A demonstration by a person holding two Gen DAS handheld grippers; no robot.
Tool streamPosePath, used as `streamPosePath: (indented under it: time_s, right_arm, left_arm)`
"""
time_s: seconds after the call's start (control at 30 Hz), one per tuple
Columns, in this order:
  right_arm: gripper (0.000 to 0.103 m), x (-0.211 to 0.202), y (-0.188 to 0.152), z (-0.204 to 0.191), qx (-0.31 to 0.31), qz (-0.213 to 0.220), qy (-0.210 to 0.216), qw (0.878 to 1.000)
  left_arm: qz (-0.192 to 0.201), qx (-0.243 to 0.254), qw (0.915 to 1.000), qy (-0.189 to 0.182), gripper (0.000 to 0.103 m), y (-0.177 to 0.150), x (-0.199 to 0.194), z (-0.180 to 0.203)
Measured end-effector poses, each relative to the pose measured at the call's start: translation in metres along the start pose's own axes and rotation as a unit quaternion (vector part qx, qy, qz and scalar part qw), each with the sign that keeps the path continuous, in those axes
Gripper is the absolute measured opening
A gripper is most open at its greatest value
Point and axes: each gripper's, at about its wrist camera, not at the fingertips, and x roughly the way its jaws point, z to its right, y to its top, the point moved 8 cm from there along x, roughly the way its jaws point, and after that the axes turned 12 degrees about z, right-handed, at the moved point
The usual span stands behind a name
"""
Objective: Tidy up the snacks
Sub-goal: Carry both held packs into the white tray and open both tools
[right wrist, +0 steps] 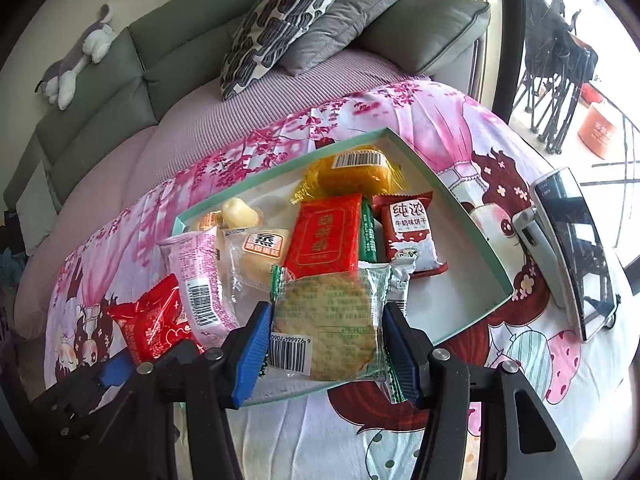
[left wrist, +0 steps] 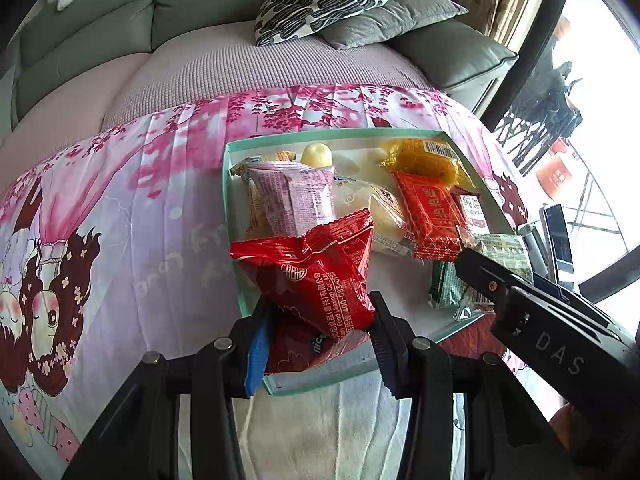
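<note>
- Red snack packet (left wrist: 320,276): clamped between the fingers of the left gripper (left wrist: 320,316), held above the near-left corner of the tray (left wrist: 236,216); crumpled, foil printed with white text.
- Clear cracker packet (right wrist: 328,320): clamped between the fingers of the right gripper (right wrist: 326,332), barcode facing the camera, held over the tray's near edge.
- Tray contents beyond both grippers: a pink packet (right wrist: 196,280), a pale bun in clear wrap (right wrist: 260,252), an orange-red flat packet (right wrist: 326,236), a green bar (right wrist: 368,236), a dark red milk-biscuit packet (right wrist: 408,232), a yellow-wrapped cake (right wrist: 356,172), a small yellow sweet (right wrist: 240,212).
- Tray rests on a pink cartoon-print cloth (right wrist: 440,128).
- Right of the right gripper: a phone (right wrist: 576,248) propped on a stand, outside the tray.
- Beyond the cloth: a grey-green sofa (right wrist: 100,92) with a patterned cushion (right wrist: 280,24), a grey cushion (right wrist: 344,16) and a plush toy (right wrist: 80,60).
</note>
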Motion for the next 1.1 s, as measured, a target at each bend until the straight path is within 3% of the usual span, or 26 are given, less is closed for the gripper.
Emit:
streamPosePath:
  time_s: [0.3, 1.1]
  right_arm:
    - [0.059, 0.005, -0.001, 0.003, 0.002, -0.007, 0.000, 1.000]
    - [0.061, 0.014, -0.005, 0.002, 0.000, -0.016, 0.004, 1.000]
  left_arm:
    - [-0.011, 0.022, 0.9997, 0.006, 0.047, -0.009, 0.011, 0.013]
    - [-0.024, 0.027, 0.9992, 0.017, 0.049, -0.016, 0.026, 0.012]
